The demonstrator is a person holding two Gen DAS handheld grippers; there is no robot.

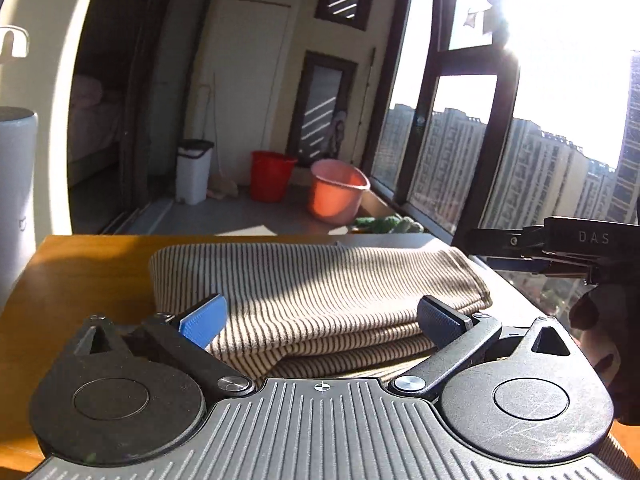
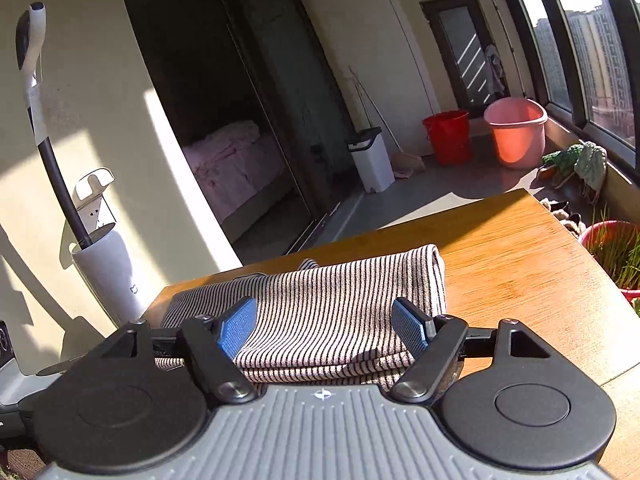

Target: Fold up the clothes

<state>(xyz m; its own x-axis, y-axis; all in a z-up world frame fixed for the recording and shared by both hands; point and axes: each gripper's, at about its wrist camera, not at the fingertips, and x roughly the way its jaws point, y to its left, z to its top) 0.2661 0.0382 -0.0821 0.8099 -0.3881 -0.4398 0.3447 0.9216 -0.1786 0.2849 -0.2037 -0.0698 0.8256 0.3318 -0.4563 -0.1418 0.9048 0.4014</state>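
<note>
garment: striped cloth [image 1: 320, 292] lies on the wooden surface [image 1: 80, 280] in a flat stack of several layers, folded edges showing on its near side
garment axis: long axis runs left-right across both wrist views, crosswise to the tongs' fingers
left tongs: left tongs [image 1: 320, 322] spread wide, gripping nothing; the near folded edge of the striped cloth sits straight ahead between the blue pads, and whether they touch it I cannot tell
right tongs: right tongs [image 2: 324, 330] also spread, empty; cloth edge just ahead between the pads. In the left wrist view they reach in sideways beyond the cloth's right end [image 1: 516, 250]
nearer: both sit at the cloth's near edge; neither clearly closer
pose: both low, fingers pointing roughly level over the cloth, right one rolled slightly
stage: judgement only; a stacked cloth with empty tongs fits either a pause before another fold or a finished fold just let go
risk: a pinch at this edge may catch only the top layer
</note>
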